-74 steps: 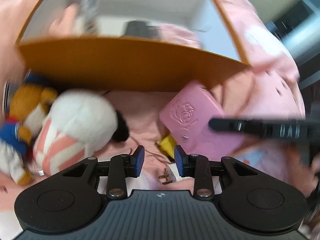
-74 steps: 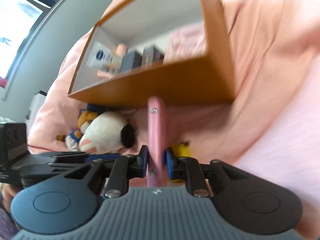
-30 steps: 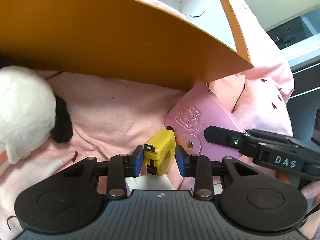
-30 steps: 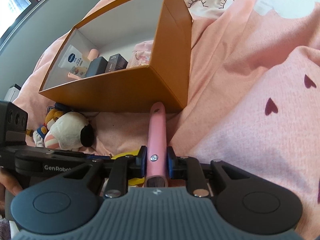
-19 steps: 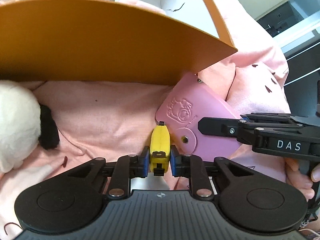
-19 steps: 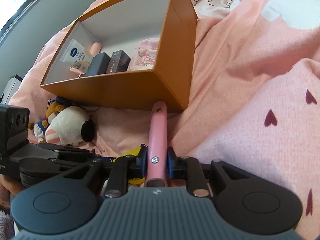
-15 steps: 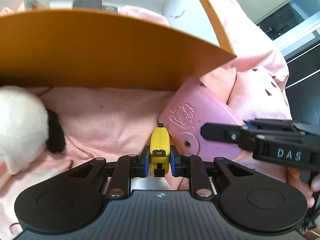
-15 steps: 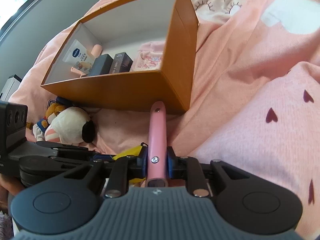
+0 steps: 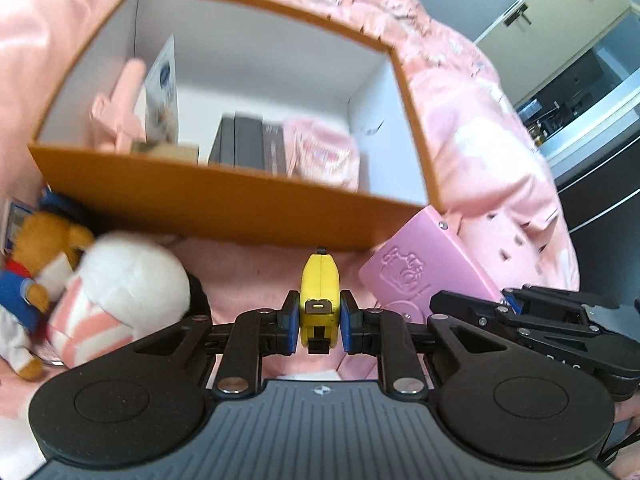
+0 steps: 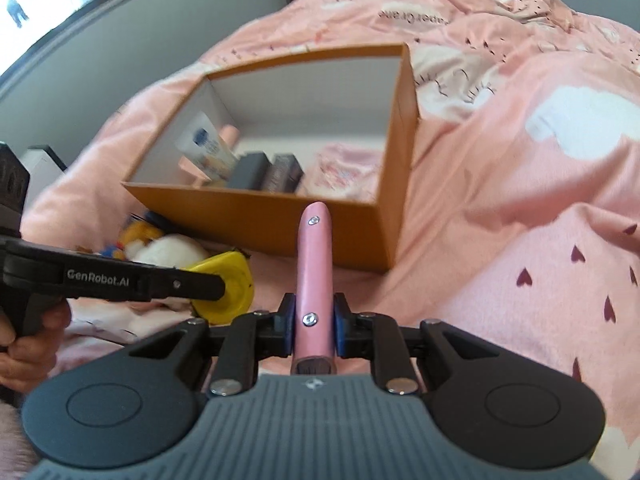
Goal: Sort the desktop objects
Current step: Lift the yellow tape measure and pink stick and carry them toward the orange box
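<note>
I am working toward the orange box (image 9: 224, 204), and by my reckoning the sorting is partly done: inside it a white tube (image 9: 164, 88), a pale pink piece (image 9: 120, 112), two dark boxes (image 9: 248, 140) and a pink packet (image 9: 324, 152) are already lying on the white floor. I am gripping a yellow tape measure (image 9: 320, 284) in my left gripper (image 9: 320, 320), jaws closed narrowly on its sides, and holding it just in front of the box's near wall, not yet over the opening. My right gripper (image 10: 314, 332) is clamping a flat pink case (image 10: 314, 280) edge-on, its far tip reaching toward the same near wall, close to the box's right corner. Both pieces are waiting to go in, I judge, and the plush toys (image 9: 120, 280) lying against the box's near-left corner are also waiting outside it. The left wrist view is showing the pink case's broad face with its embossed cartoon, which the right view is reducing to a thin strip; it is also showing the plush toys more fully. The right wrist view is giving me the tape measure's round side (image 10: 228, 280) and the pink bedding (image 10: 520, 200) spreading well beyond the box's right wall, plus the hand (image 10: 24, 344) around the left gripper's handle. Both views are blurring the box's contents somewhat.
</note>
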The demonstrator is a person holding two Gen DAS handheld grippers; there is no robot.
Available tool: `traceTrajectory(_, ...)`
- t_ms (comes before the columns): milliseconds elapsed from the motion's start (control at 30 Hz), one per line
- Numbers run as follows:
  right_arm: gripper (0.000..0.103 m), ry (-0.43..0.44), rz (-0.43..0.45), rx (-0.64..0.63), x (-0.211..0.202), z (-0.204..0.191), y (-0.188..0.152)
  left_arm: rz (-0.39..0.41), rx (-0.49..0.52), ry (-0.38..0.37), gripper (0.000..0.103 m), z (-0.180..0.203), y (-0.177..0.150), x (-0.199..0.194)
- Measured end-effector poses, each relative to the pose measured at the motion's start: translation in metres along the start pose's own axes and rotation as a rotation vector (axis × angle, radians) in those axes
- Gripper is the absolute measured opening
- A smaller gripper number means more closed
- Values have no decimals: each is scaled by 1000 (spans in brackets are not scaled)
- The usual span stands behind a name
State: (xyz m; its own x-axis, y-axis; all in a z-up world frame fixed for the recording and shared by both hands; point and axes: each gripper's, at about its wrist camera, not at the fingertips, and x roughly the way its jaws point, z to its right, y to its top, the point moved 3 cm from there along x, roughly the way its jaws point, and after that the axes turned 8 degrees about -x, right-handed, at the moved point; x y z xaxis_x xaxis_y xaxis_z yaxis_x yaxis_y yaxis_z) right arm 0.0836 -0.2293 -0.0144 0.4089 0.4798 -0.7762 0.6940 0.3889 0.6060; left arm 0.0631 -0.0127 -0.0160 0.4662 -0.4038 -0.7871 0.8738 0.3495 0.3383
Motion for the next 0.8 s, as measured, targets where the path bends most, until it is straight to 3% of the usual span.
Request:
traceTrajectory(100, 20, 61, 55, 44, -12, 2, 10, 23, -1, -16, 22, 5, 8, -12)
traceTrajectory(400, 20, 98, 221, 142, -25, -2, 42, 102, 4, -33, 22, 11, 36, -40)
traceTrajectory(600, 20, 40, 287, 223, -15, 10, 65, 145, -7, -7, 22, 10, 59, -41)
traceTrajectory(800, 20, -110, 326, 245, 9, 22, 76, 153, -19, 36, 22, 3, 75, -34)
